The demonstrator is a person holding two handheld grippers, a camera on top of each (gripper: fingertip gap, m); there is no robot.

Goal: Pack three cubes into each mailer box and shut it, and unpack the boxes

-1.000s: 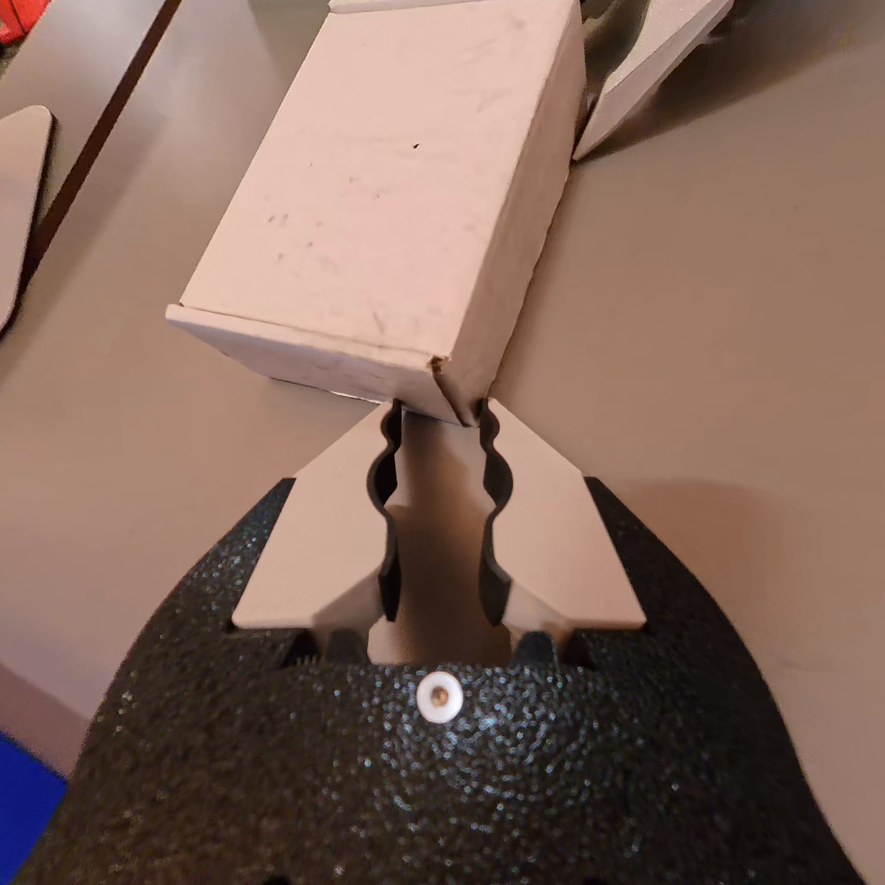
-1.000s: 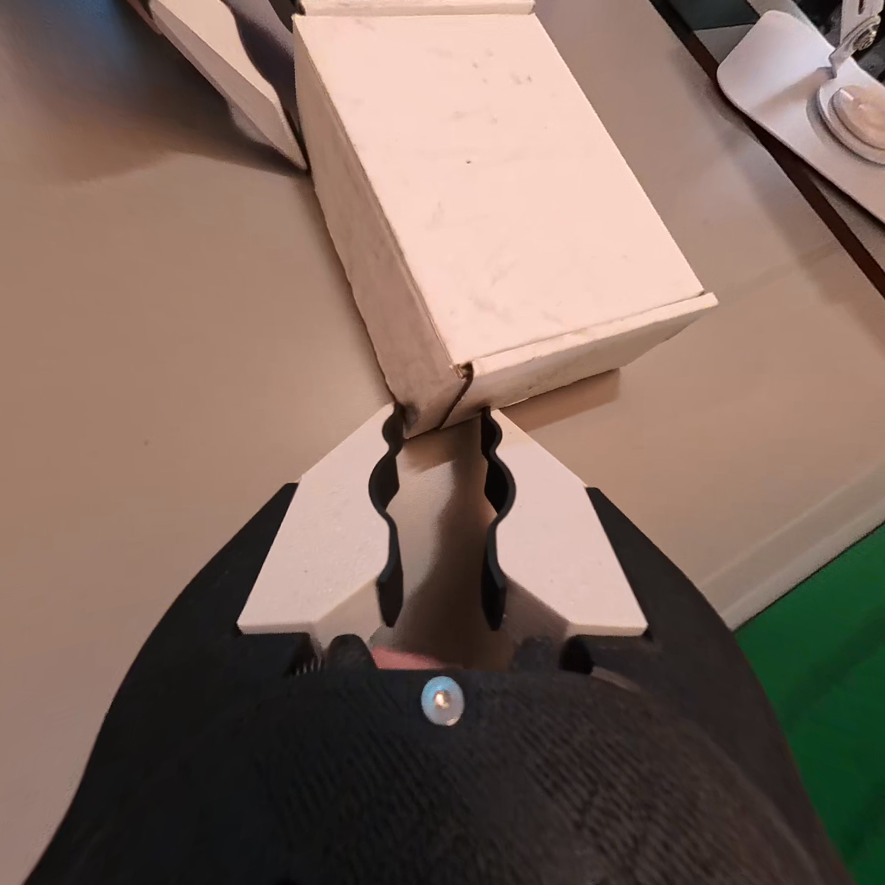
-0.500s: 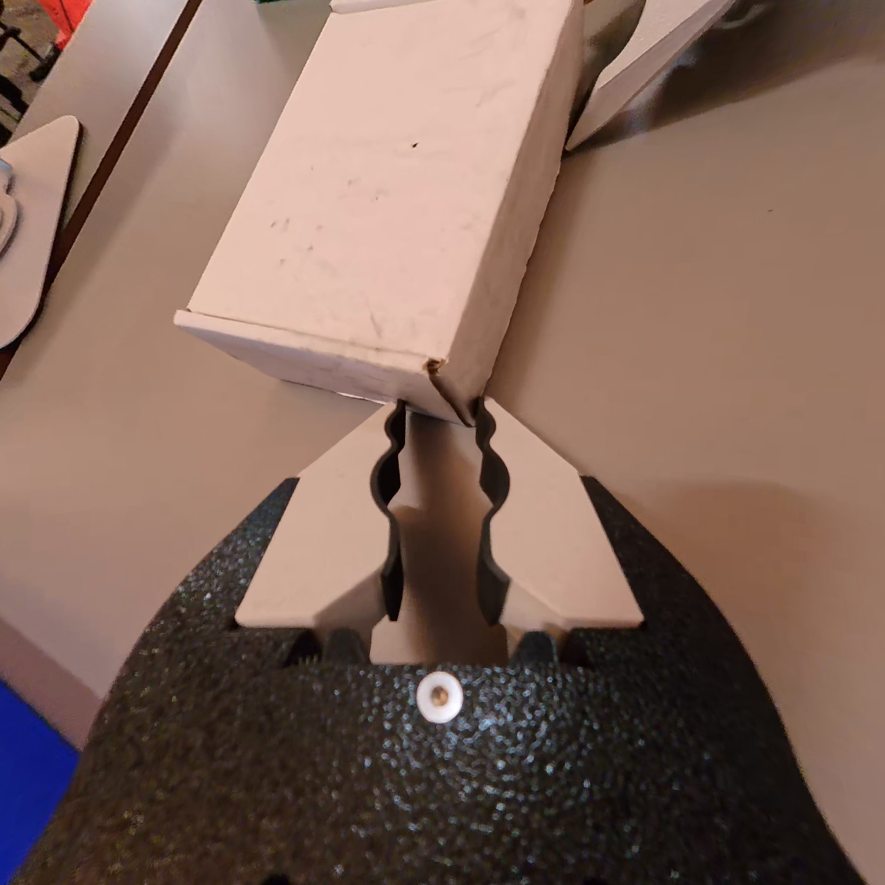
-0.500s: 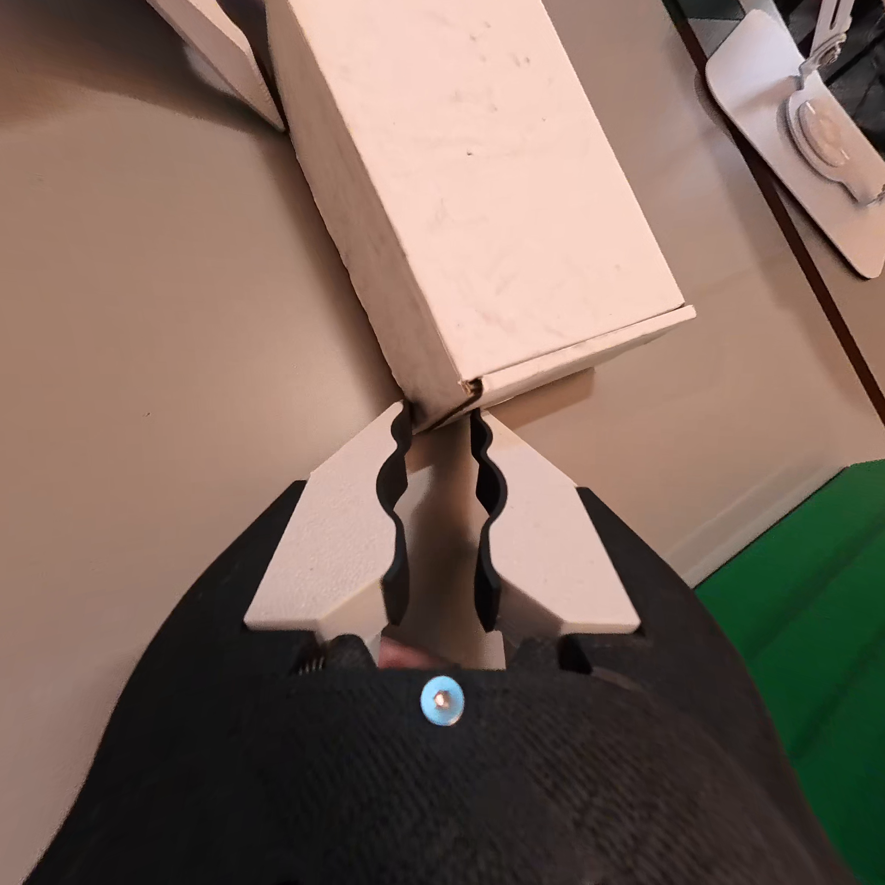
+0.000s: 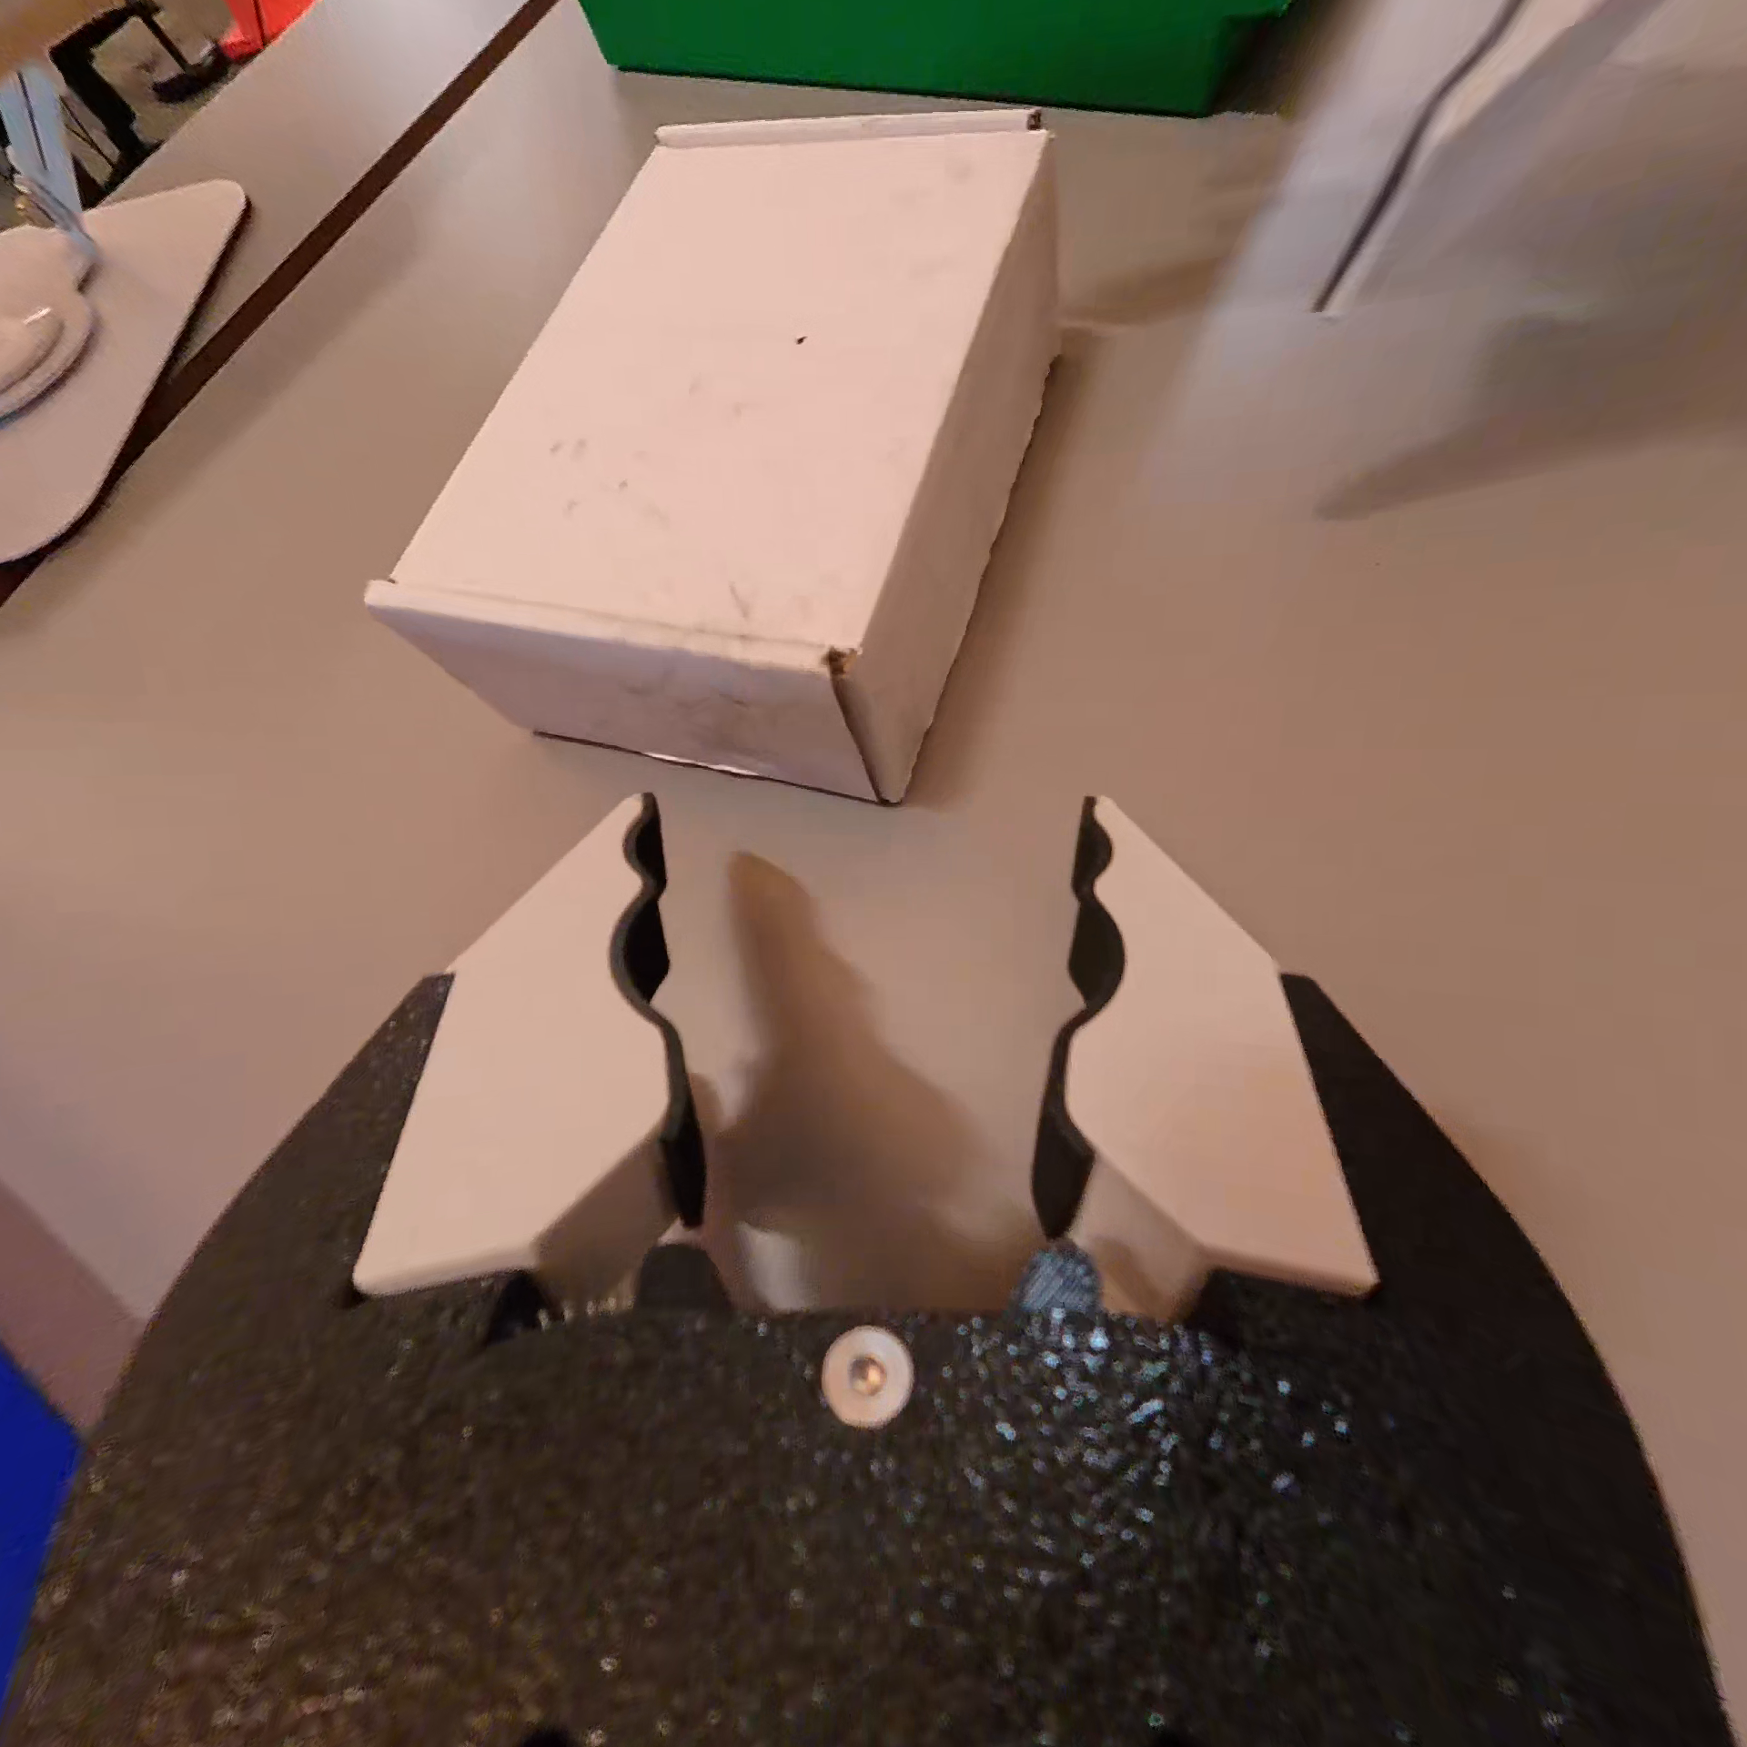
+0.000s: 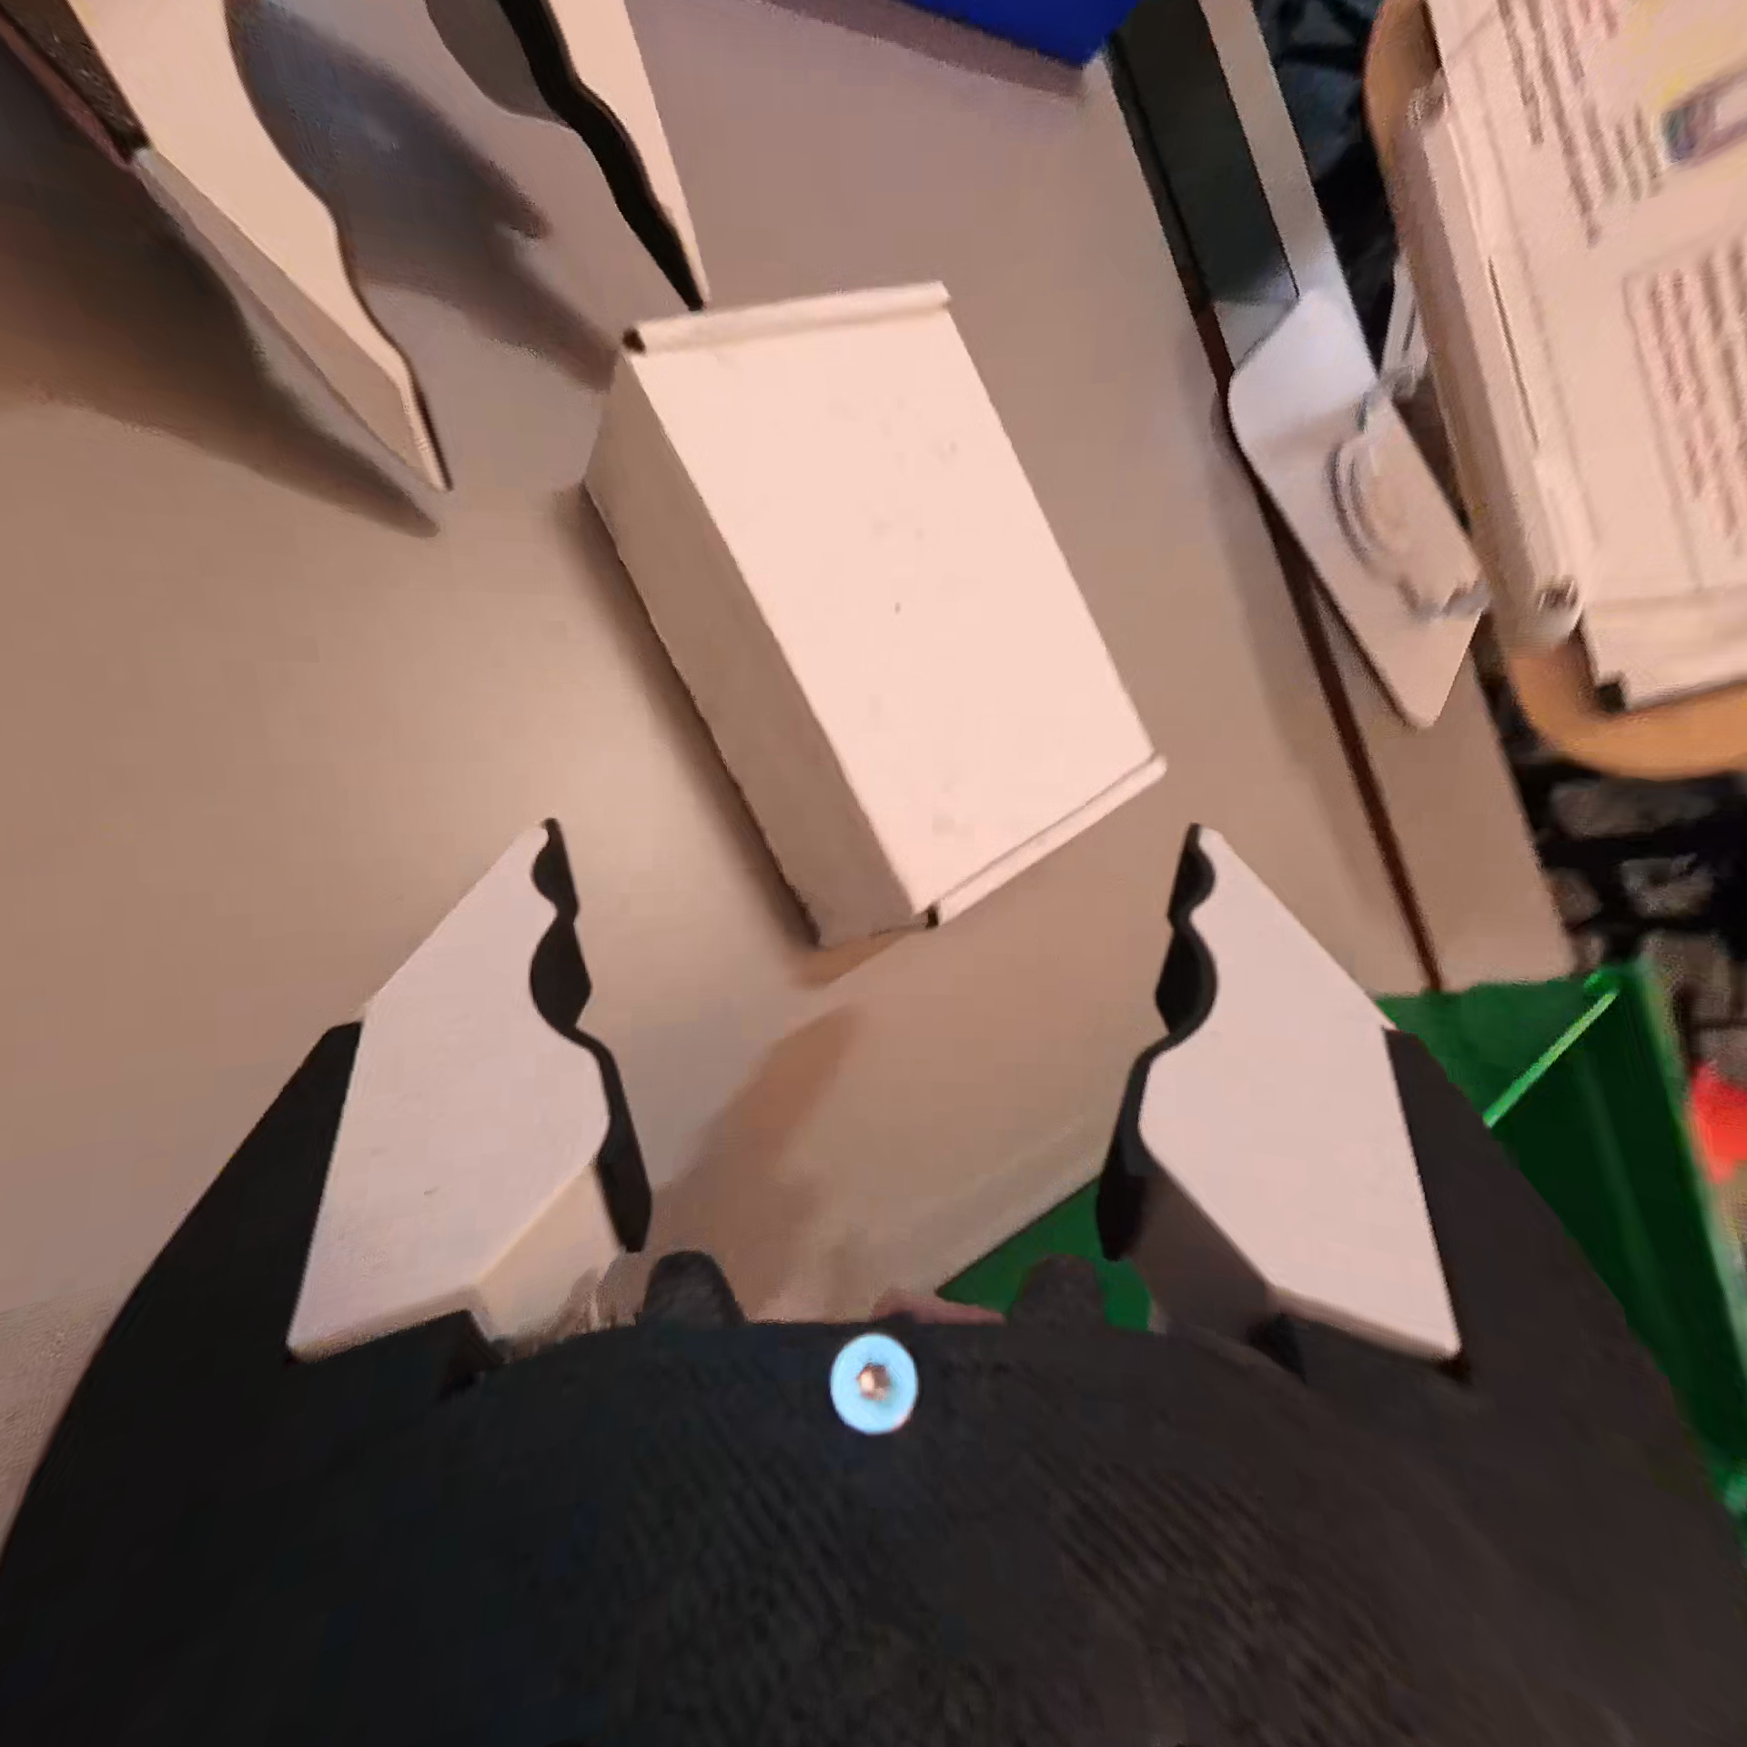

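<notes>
A closed white mailer box [image 5: 747,454] lies flat on the grey table [image 5: 1323,851]; no cubes show. My left gripper [image 5: 870,822] is open and empty, its fingertips just short of the box's near right corner, apart from it. In the right wrist view the same box [image 6: 879,605] lies ahead of my right gripper [image 6: 870,837], which is open wide and empty, a little back from the box's near corner and above it. The left gripper [image 6: 567,383] shows at the box's far end there. The right gripper [image 5: 1399,284] is a pale blur at the upper right of the left wrist view.
A green bin [image 5: 908,47] stands beyond the box and also shows in the right wrist view [image 6: 1560,1087]. A white stand base [image 6: 1342,473] and a stack of printed papers [image 6: 1607,284] lie across a dark gap at the table edge. A blue thing [image 5: 28,1446] is at the lower left.
Both grippers let go of the box's corners, opened wide and drew back. The box, held between them before, now rests flat on the table.
</notes>
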